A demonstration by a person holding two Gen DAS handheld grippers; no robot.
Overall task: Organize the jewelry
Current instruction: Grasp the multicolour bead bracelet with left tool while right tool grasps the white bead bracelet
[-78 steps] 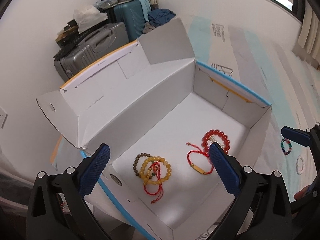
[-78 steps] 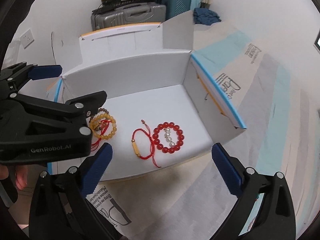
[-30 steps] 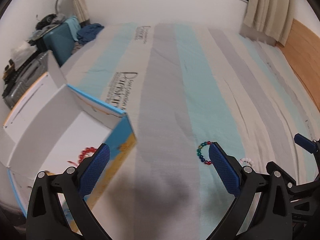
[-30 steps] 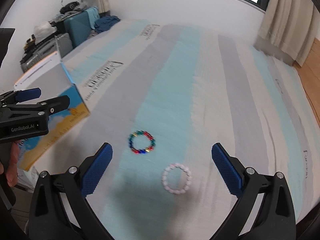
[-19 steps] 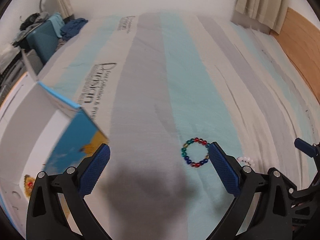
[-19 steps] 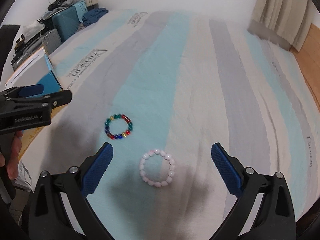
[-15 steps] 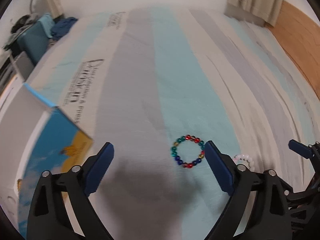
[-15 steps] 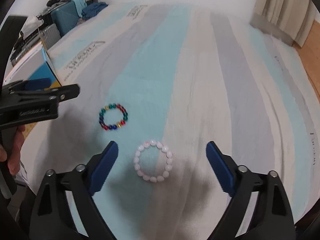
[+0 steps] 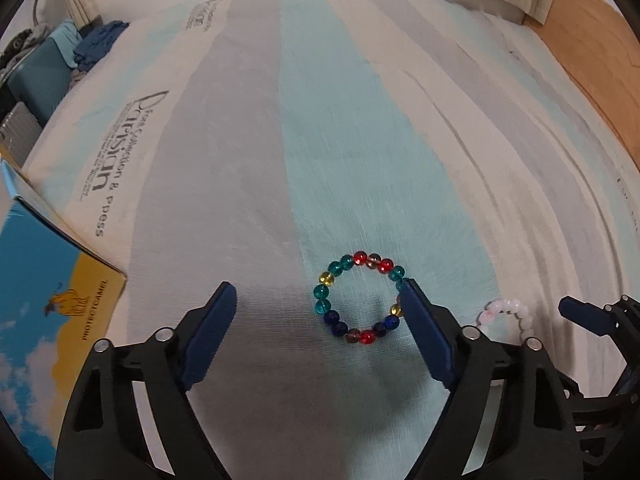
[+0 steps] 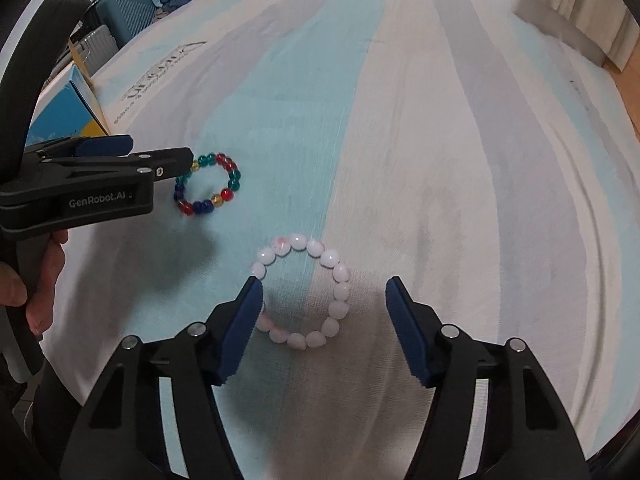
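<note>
Your left tool [image 9: 318,300] reads "GenRobot.AI" on its side in the right wrist view, and the blue and yellow box [image 9: 48,312] at the far left carries "PROTECTCAMEL" beside a small camel figure. The printing on the striped bed sheet [image 9: 360,140] is only partly legible — "& press" can be made out.

Both tools are spread wide, holding nothing. The multicoloured bead bracelet [image 9: 358,298] lies flat on the teal stripe, its right edge hidden behind your left tool's right finger. The pale pink bead bracelet [image 10: 304,290] lies just beside it, between the fingers of your right tool [image 10: 322,290], with its near-left beads covered by the left finger. The box is cut off by the frame.
</note>
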